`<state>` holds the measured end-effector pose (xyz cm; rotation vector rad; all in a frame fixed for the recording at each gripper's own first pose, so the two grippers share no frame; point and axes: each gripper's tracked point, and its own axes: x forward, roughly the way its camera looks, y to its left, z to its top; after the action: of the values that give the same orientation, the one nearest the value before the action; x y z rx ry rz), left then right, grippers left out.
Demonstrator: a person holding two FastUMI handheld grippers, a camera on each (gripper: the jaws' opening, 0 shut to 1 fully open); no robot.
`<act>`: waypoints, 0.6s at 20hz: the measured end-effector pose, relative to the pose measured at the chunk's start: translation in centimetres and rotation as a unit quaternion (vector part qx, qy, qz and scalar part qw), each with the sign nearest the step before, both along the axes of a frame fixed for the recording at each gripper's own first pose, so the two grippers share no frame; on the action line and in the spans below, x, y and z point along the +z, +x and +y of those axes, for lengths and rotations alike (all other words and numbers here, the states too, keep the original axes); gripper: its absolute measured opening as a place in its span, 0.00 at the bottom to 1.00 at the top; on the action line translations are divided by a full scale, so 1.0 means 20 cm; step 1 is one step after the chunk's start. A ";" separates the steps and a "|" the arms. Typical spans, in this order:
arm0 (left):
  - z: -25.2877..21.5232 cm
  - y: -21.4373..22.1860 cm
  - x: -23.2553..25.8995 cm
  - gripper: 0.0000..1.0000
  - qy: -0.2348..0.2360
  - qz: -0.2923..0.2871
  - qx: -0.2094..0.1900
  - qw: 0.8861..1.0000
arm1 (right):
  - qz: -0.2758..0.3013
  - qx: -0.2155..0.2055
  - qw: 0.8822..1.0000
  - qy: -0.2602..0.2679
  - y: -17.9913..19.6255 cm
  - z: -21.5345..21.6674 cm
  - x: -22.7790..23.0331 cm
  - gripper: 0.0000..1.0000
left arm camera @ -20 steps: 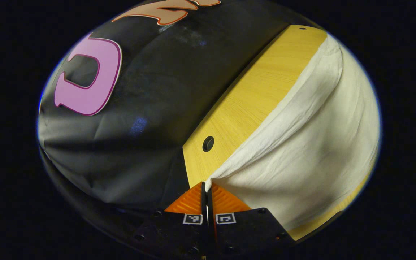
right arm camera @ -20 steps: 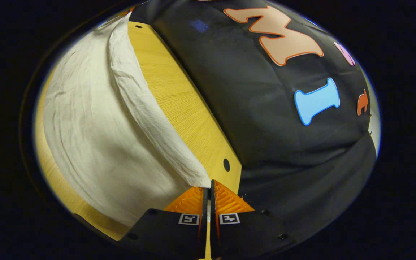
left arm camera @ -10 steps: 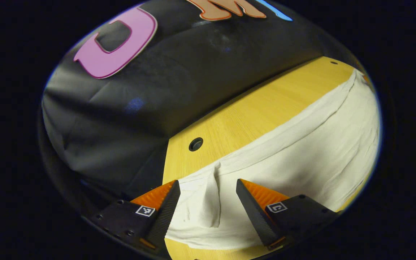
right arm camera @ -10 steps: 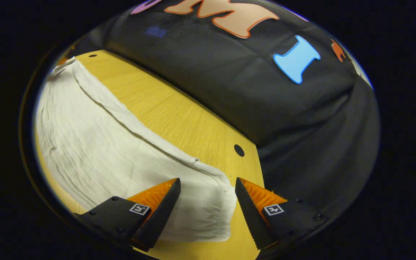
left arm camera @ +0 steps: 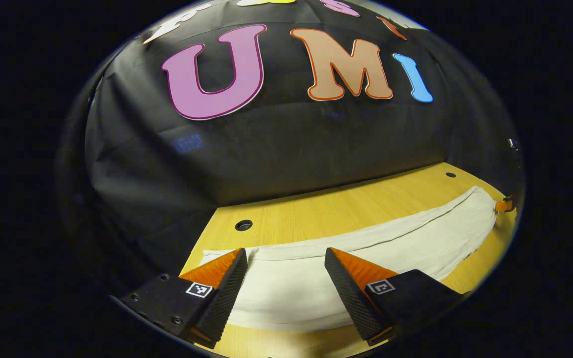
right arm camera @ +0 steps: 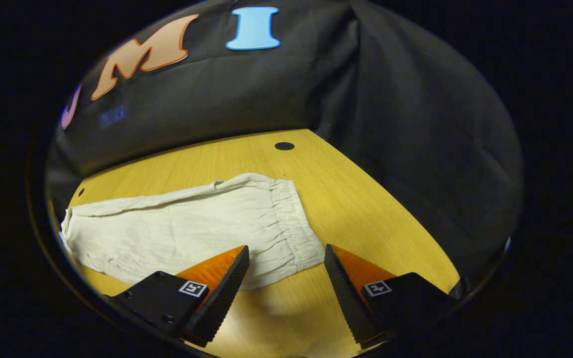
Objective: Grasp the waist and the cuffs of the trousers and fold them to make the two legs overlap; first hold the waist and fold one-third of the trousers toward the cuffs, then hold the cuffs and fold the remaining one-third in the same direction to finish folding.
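Observation:
Cream trousers [right arm camera: 192, 223] lie flat along the wooden table [right arm camera: 366, 209], one leg on top of the other. The elastic waistband [right arm camera: 291, 219] is at the end nearest my right gripper [right arm camera: 285, 247], which hangs open just above and in front of it, holding nothing. In the left gripper view the trousers [left arm camera: 416, 238] stretch away to the right from the cuff end. My left gripper [left arm camera: 285, 251] stands open over that cuff end, with the cloth lying loose between its fingers and not pinched.
The table [left arm camera: 346, 209] has small round holes near its back corners [left arm camera: 243, 225] [right arm camera: 284, 145]. The black cloth wall rises right behind the back edge and along the right side. Bare wood runs between the trousers and the wall.
Both grippers were shut on the trousers' edge, then opened and let it go. They have since drawn back and levelled out, and the trousers now lie flat.

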<state>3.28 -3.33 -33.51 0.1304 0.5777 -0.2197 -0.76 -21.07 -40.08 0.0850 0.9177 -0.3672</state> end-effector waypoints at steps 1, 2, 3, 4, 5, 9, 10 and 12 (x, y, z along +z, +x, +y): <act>0.00 0.00 0.01 0.96 -0.001 0.002 0.000 1.000 | 0.000 -0.016 1.000 0.013 -0.01 -0.01 -0.02 0.98; 0.00 0.00 0.00 0.96 -0.002 0.005 -0.001 1.000 | -0.001 -0.033 0.999 0.028 0.00 -0.02 -0.05 1.00; 0.00 0.00 0.00 0.96 -0.001 0.007 -0.001 1.000 | -0.002 -0.050 0.998 0.046 0.00 -0.02 -0.06 1.00; 0.00 0.01 0.00 0.96 0.000 0.009 -0.002 1.000 | 0.001 -0.071 0.995 0.067 -0.01 -0.02 -0.09 0.99; -0.01 0.02 0.01 0.96 0.002 0.010 -0.004 1.000 | 0.011 -0.099 0.990 0.095 -0.02 -0.01 -0.12 0.93; -0.14 -0.02 0.05 0.96 0.000 0.008 -0.009 1.000 | 0.017 -0.129 0.983 0.129 -0.03 -0.06 -0.18 0.76; -0.17 -0.04 0.06 0.96 -0.001 0.010 -0.006 1.000 | 0.010 -0.125 0.983 0.134 -0.01 -0.08 -0.17 0.68; -0.20 -0.08 0.06 0.96 -0.009 0.013 0.006 1.000 | 0.015 -0.113 0.980 0.164 0.00 -0.05 -0.20 0.42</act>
<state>1.74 -7.27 -32.28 0.1063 0.6030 -0.2153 -0.74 -22.09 -44.09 0.4912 0.9962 -0.4241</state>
